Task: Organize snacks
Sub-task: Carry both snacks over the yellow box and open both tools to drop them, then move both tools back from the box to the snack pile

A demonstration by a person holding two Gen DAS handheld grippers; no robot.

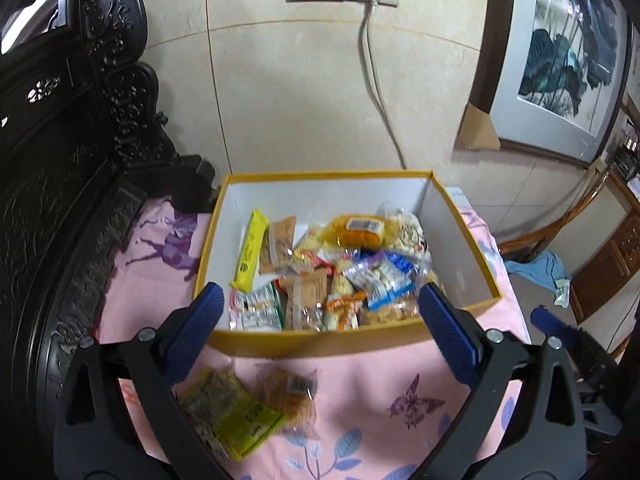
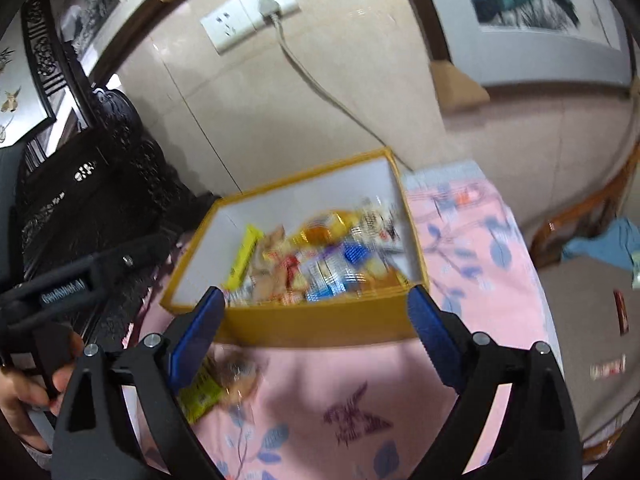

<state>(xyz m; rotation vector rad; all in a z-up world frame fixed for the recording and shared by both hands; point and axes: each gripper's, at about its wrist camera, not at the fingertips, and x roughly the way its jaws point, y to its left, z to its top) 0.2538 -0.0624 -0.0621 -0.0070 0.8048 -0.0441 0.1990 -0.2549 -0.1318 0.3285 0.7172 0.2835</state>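
Observation:
A yellow cardboard box with a white inside stands on the pink floral cloth and holds several snack packets. Two packets lie on the cloth in front of it: a green-yellow one and a clear one with orange snacks. My left gripper is open and empty above the box's front wall. My right gripper is open and empty, in front of the box; the two loose packets lie by its left finger. The right wrist view is blurred.
A dark carved wooden headboard rises on the left. A tiled wall with a socket and grey cable is behind the box. A framed painting leans at the right. The cloth edge drops off at the right, where blue fabric lies.

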